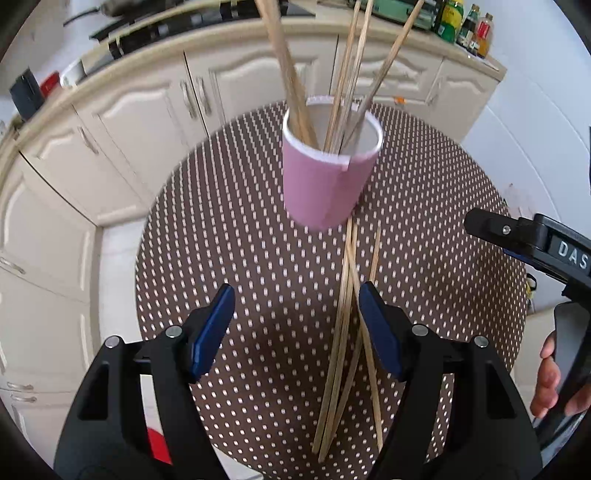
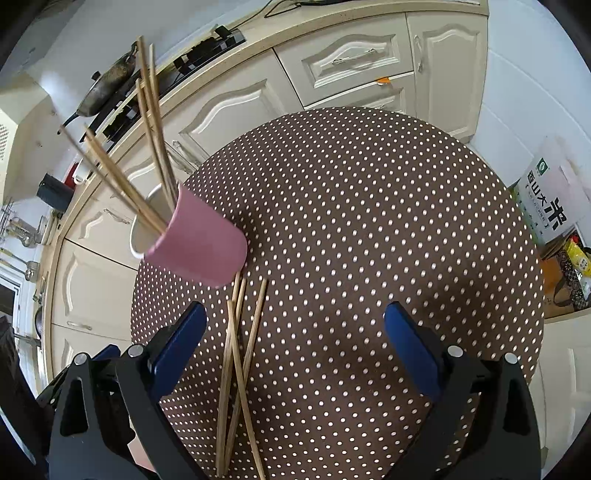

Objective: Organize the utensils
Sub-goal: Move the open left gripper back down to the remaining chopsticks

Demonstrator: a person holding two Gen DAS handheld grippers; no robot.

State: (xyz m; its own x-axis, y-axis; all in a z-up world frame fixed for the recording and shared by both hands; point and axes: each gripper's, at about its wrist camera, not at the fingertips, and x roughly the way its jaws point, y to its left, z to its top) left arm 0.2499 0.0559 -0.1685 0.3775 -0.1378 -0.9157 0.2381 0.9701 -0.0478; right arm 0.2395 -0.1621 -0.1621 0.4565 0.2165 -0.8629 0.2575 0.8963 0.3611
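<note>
A pink cup (image 1: 325,177) stands on a round brown polka-dot table (image 1: 229,229) and holds several wooden chopsticks (image 1: 347,74) upright. Several more chopsticks (image 1: 347,325) lie crossed on the table just in front of the cup. My left gripper (image 1: 295,325) is open and empty above the table, its right finger over the loose chopsticks. My right gripper (image 2: 295,350) is open and empty; the loose chopsticks (image 2: 236,369) lie between its fingers, nearer the left one. The cup (image 2: 199,243) sits ahead to its left. The right gripper's body (image 1: 535,243) also shows in the left wrist view.
Cream kitchen cabinets (image 1: 147,110) and a countertop curve behind the table. Bottles (image 1: 465,26) stand on the counter at the far right. A pan (image 2: 110,85) rests on the stove. A rice bag (image 2: 546,199) and packages stand right of the table.
</note>
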